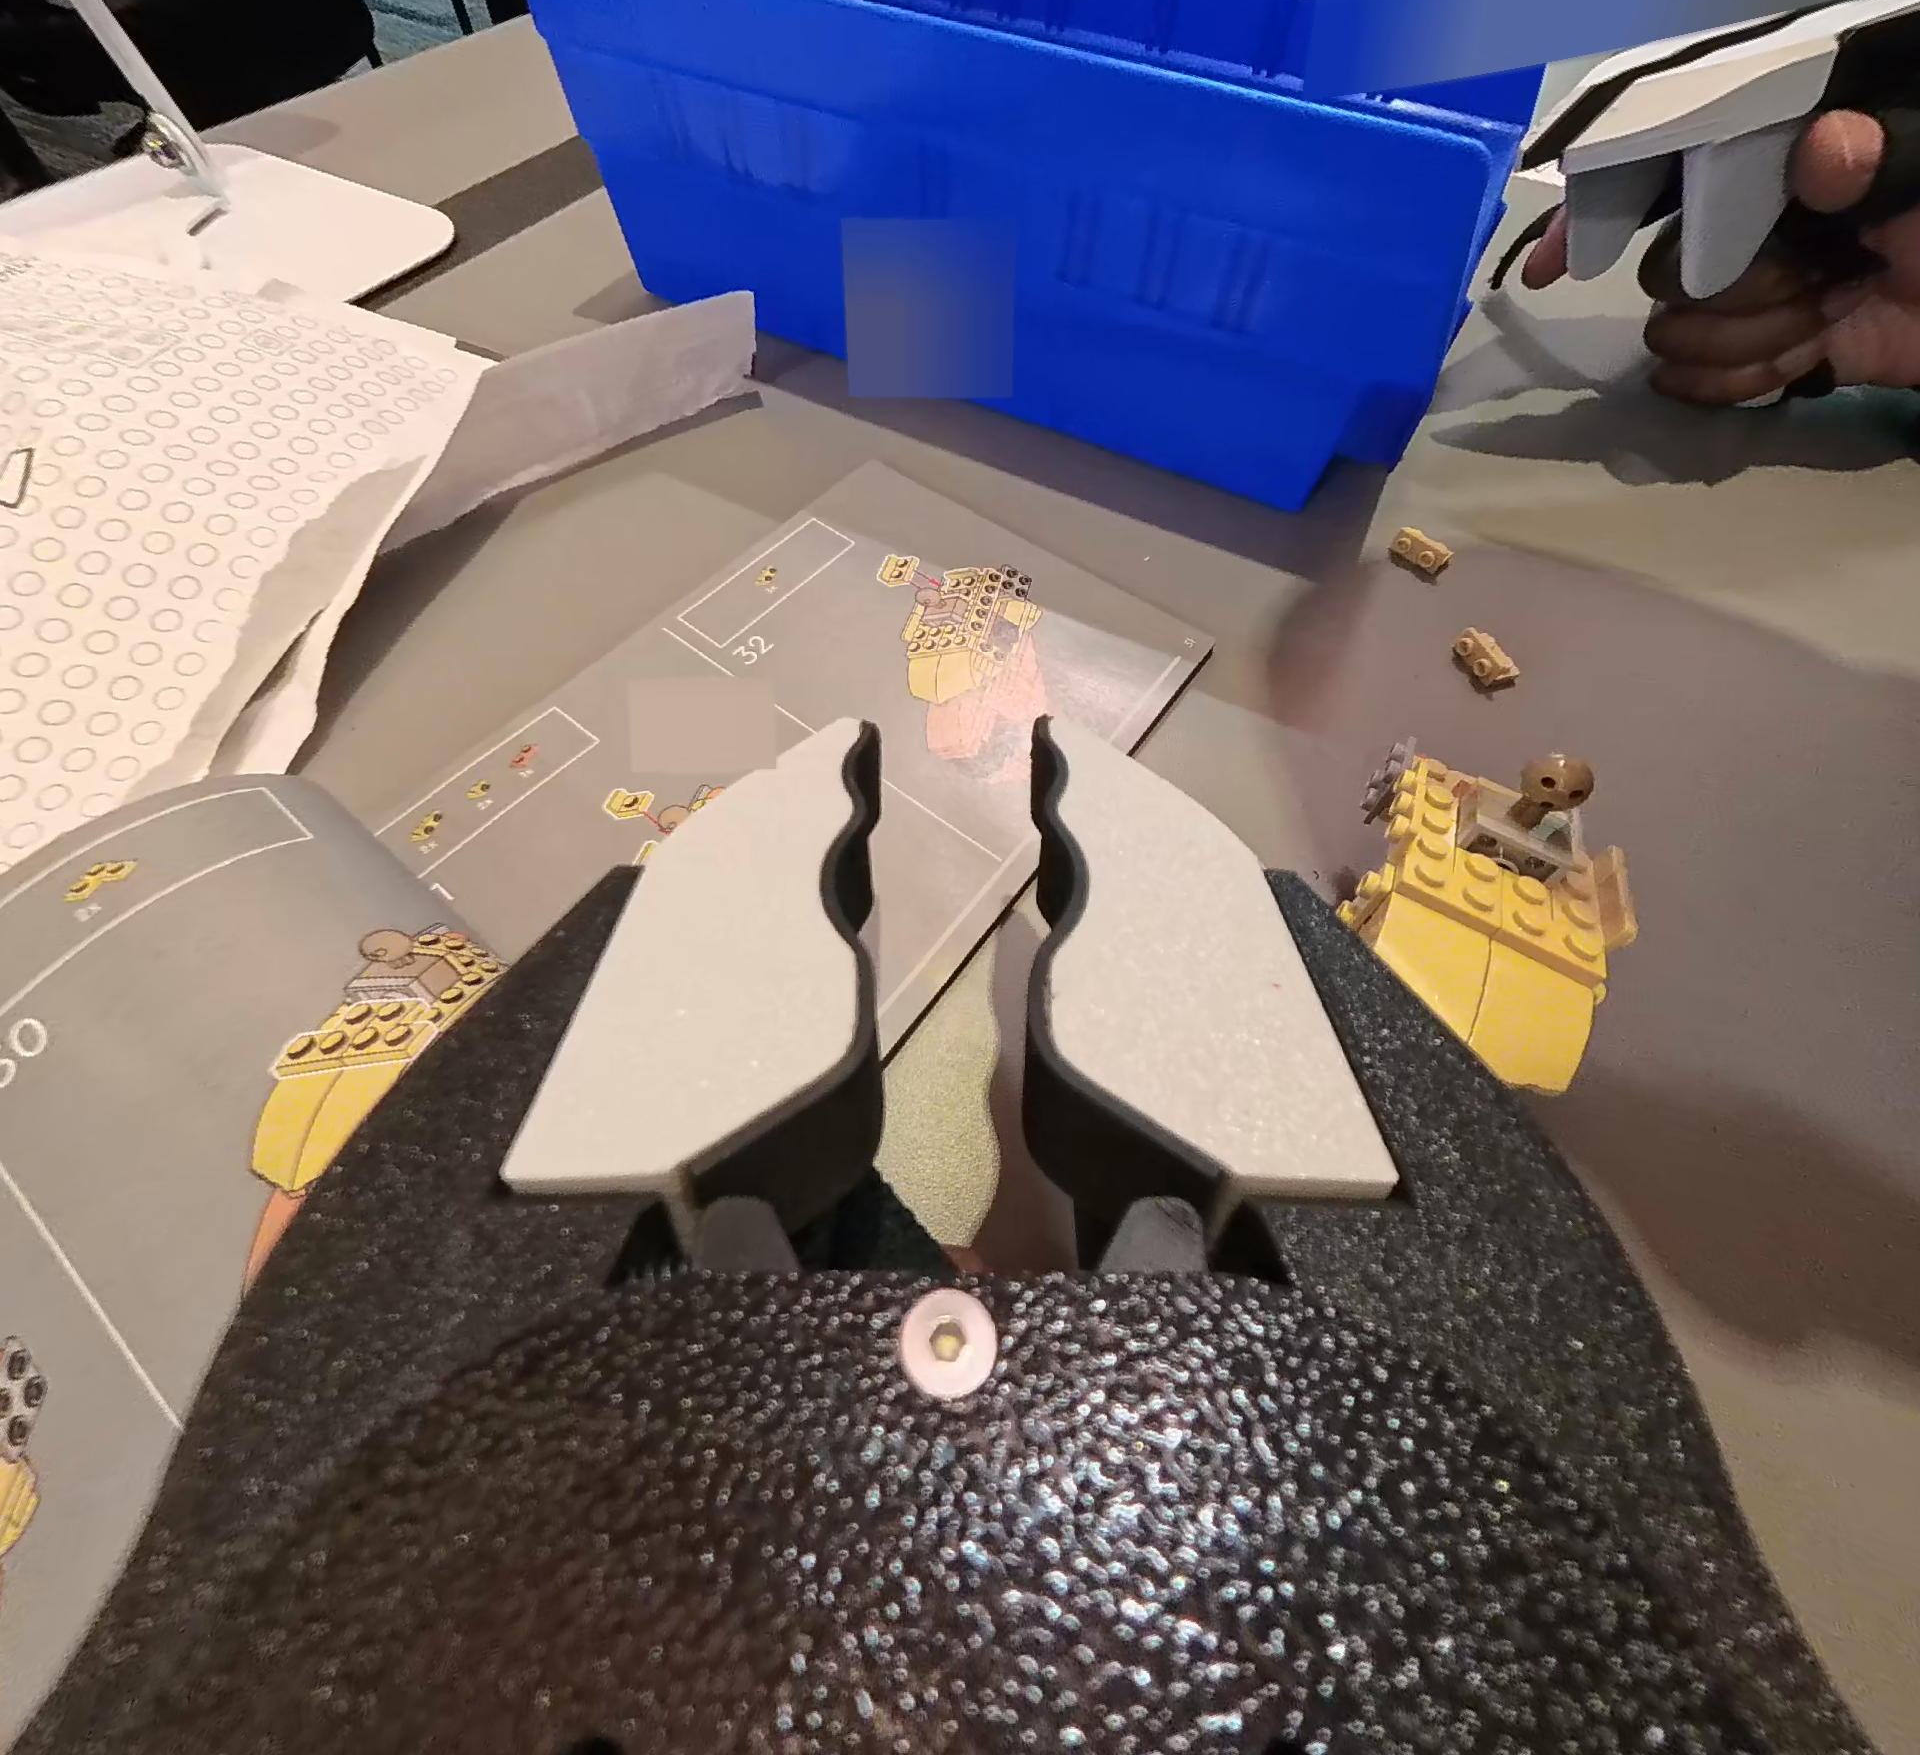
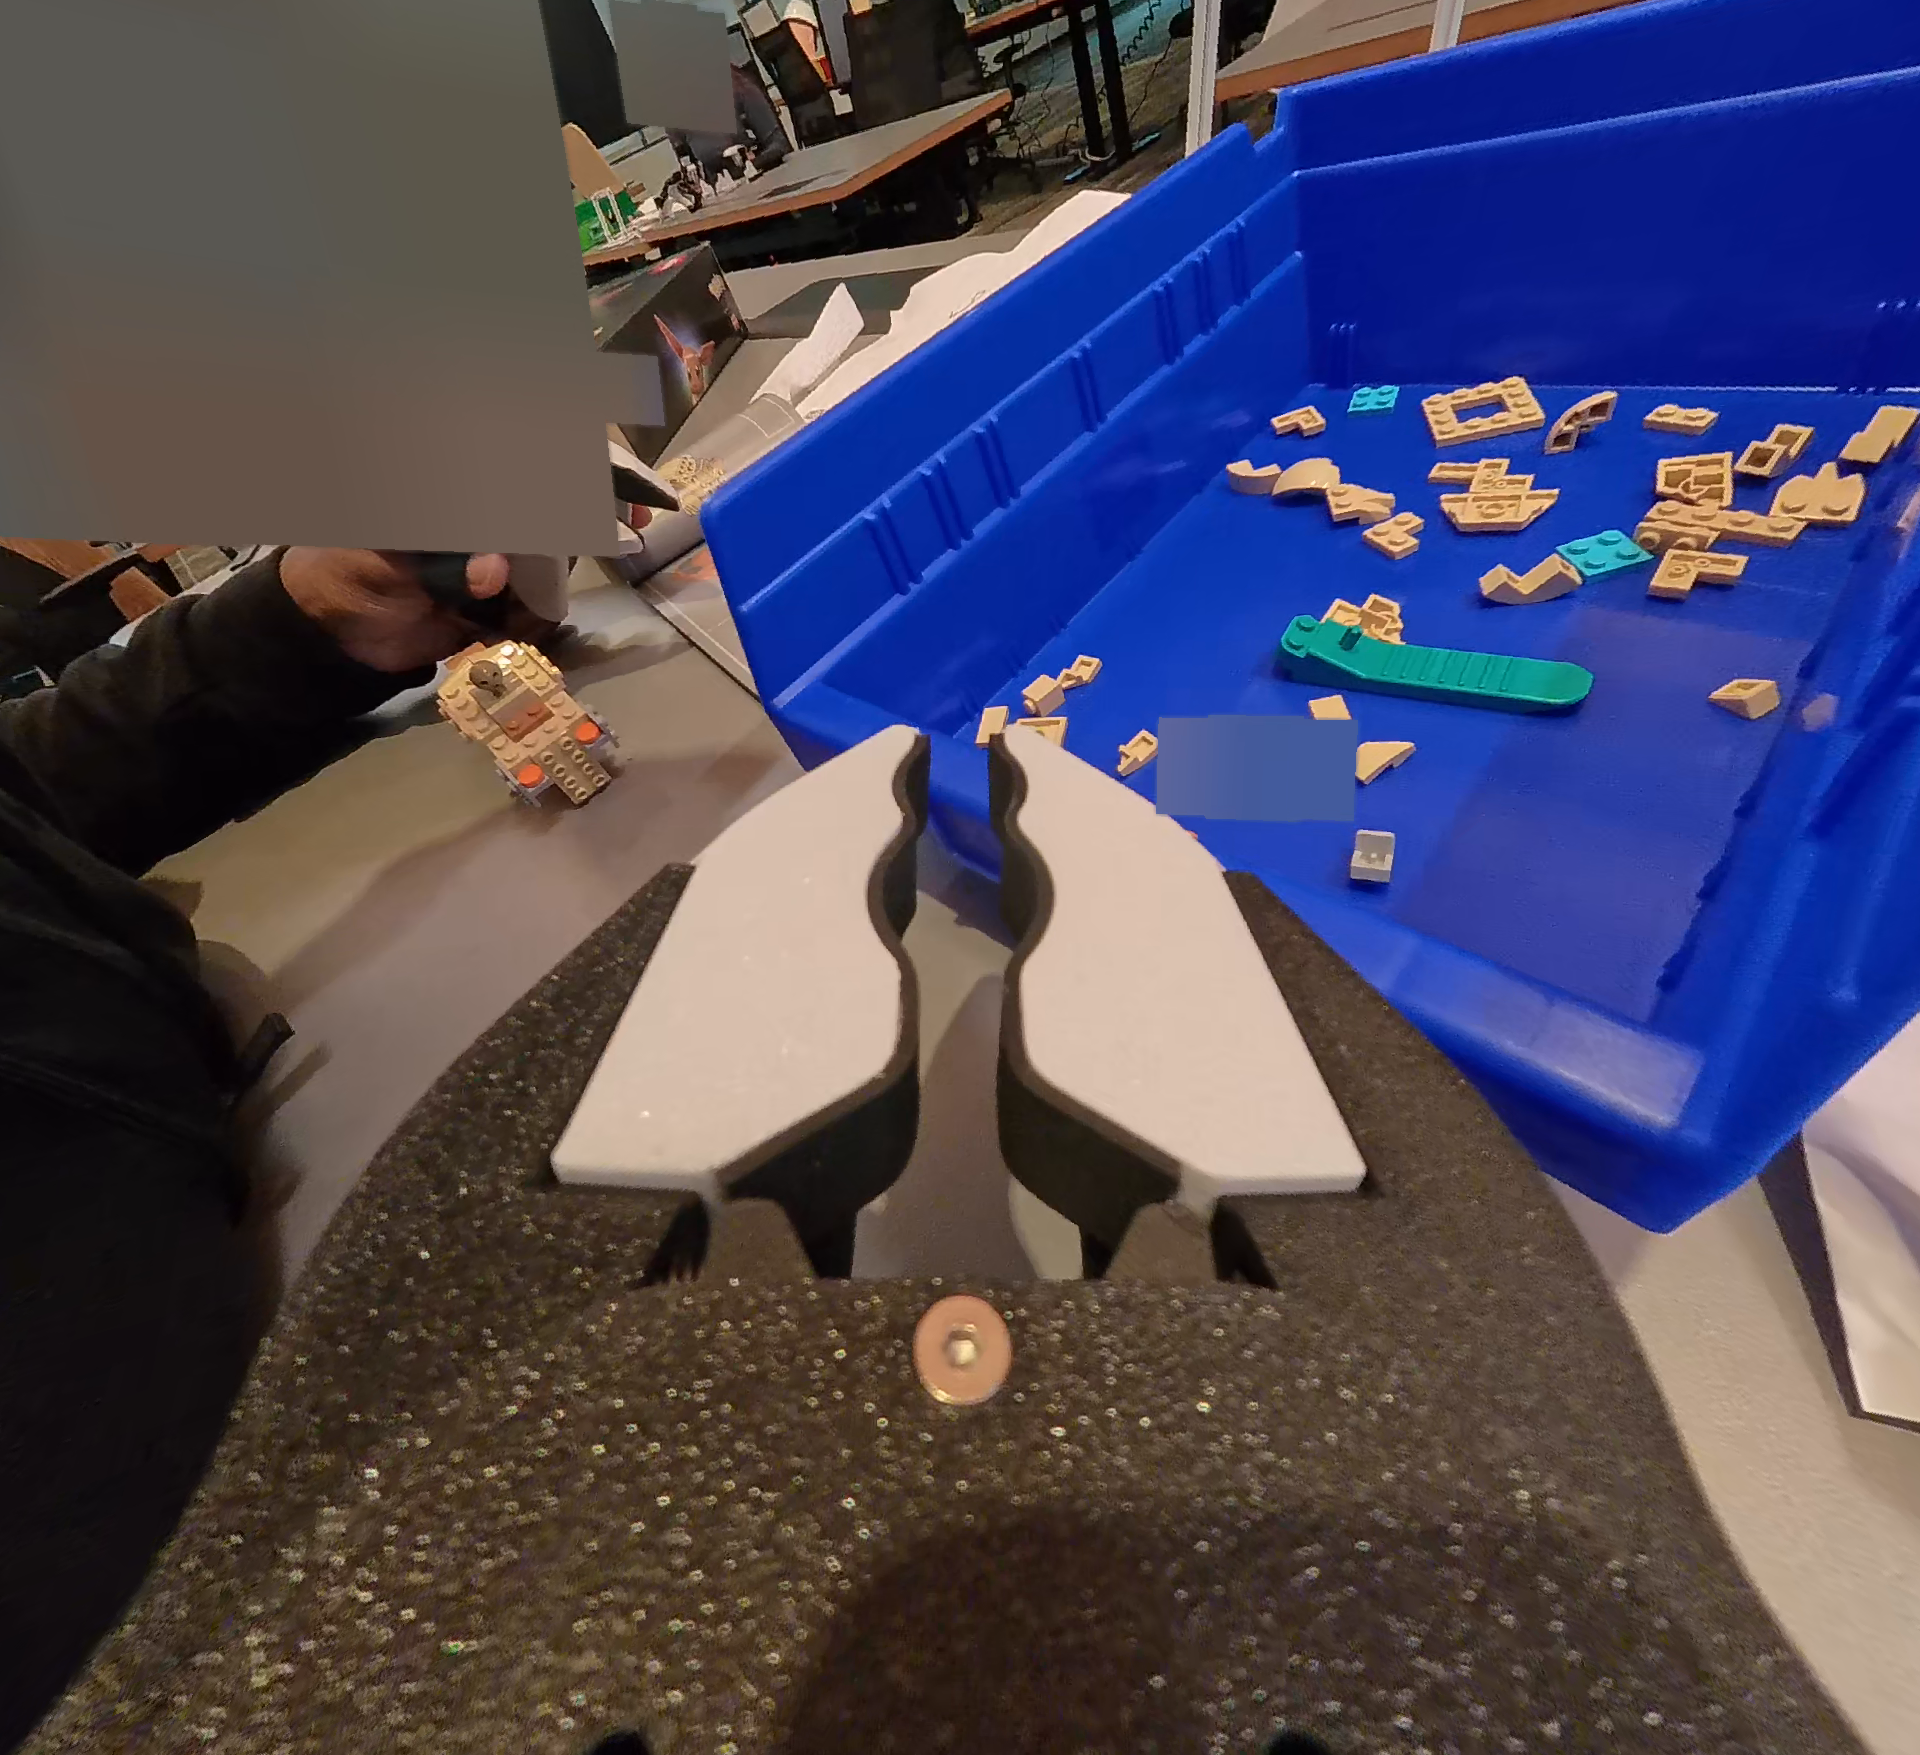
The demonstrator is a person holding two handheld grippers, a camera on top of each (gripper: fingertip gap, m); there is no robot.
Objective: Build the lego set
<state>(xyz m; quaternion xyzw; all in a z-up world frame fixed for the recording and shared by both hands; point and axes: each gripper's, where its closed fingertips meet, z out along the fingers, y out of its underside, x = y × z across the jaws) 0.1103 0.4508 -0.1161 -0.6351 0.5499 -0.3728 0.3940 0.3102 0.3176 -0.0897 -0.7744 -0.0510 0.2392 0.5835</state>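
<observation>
My left gripper (image 1: 954, 749) is open and empty, hovering over the open instruction booklet (image 1: 1091, 666). The part-built tan lego model (image 1: 1486, 916) stands on the grey table just to its right, and also shows in the right wrist view (image 2: 530, 718). Two small tan pieces (image 1: 1418, 552) (image 1: 1486, 658) lie beyond the model. My right gripper (image 2: 958, 755) is narrowly open and empty at the near corner of the blue bin (image 2: 935, 510). It also shows far right in the left wrist view (image 1: 1662, 219). The bin holds several loose tan pieces (image 2: 1496, 490) and a teal brick separator (image 2: 1434, 671).
The blue bin (image 1: 1039, 199) stands behind the booklet. A torn white dotted paper bag (image 1: 156, 510) and a white stand base (image 1: 312, 219) lie at the left. A person's hand (image 2: 395, 593) is near the model. Other desks stand far behind. One gripper's finger ends stand about 25 centimetres off the other's.
</observation>
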